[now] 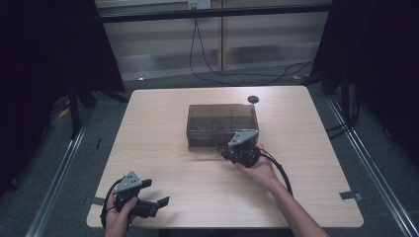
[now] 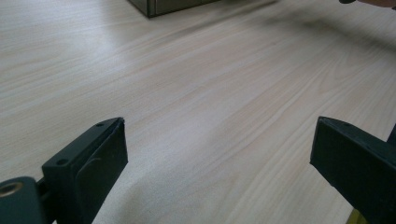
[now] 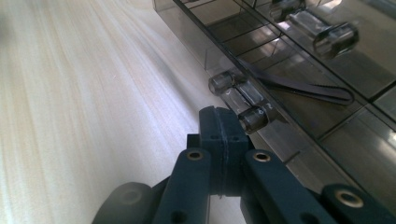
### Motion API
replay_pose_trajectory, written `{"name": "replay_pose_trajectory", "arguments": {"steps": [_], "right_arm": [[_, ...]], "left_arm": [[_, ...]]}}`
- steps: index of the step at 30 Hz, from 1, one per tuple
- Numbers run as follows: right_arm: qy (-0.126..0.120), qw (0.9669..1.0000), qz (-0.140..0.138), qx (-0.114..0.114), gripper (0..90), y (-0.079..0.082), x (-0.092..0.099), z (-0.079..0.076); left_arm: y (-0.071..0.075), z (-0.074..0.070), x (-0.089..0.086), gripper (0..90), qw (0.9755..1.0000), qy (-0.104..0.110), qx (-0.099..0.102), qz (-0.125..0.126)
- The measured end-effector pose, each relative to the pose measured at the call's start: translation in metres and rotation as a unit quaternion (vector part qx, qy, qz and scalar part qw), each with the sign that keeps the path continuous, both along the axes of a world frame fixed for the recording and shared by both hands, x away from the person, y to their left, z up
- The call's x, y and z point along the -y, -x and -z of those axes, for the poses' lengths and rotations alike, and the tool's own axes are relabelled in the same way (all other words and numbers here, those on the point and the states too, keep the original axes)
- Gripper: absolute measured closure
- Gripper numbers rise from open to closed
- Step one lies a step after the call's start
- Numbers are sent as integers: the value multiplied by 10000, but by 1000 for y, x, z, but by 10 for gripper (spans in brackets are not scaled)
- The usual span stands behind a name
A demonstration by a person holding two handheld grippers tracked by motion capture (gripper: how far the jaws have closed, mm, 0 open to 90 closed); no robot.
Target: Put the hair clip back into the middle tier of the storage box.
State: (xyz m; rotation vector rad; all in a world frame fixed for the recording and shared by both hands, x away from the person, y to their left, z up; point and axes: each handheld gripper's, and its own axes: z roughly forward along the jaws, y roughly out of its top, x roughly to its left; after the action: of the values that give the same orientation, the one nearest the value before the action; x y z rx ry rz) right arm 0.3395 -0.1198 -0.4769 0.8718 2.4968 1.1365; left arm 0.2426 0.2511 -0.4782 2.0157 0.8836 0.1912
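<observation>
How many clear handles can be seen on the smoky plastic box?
2: one handle by the shut right gripper, another handle higher on the box. Others may be hidden.

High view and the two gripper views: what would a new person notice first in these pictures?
First, the smoky transparent plastic box with compartments in the middle of the pale wooden table. The right gripper, jaws shut, sits at the box's near right corner, beside a clear cylindrical handle on its front. The left gripper rests at the table's near left edge, jaws wide open over bare wood.
</observation>
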Motion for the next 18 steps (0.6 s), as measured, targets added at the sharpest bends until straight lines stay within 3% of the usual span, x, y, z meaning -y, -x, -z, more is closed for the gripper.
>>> {"name": "replay_pose_trajectory", "arguments": {"steps": [18], "right_arm": [[-9, 9999, 113, -50, 900, -7, 0, 6]], "left_arm": [[2, -1, -2, 41, 10000, 11, 22, -5]]}}
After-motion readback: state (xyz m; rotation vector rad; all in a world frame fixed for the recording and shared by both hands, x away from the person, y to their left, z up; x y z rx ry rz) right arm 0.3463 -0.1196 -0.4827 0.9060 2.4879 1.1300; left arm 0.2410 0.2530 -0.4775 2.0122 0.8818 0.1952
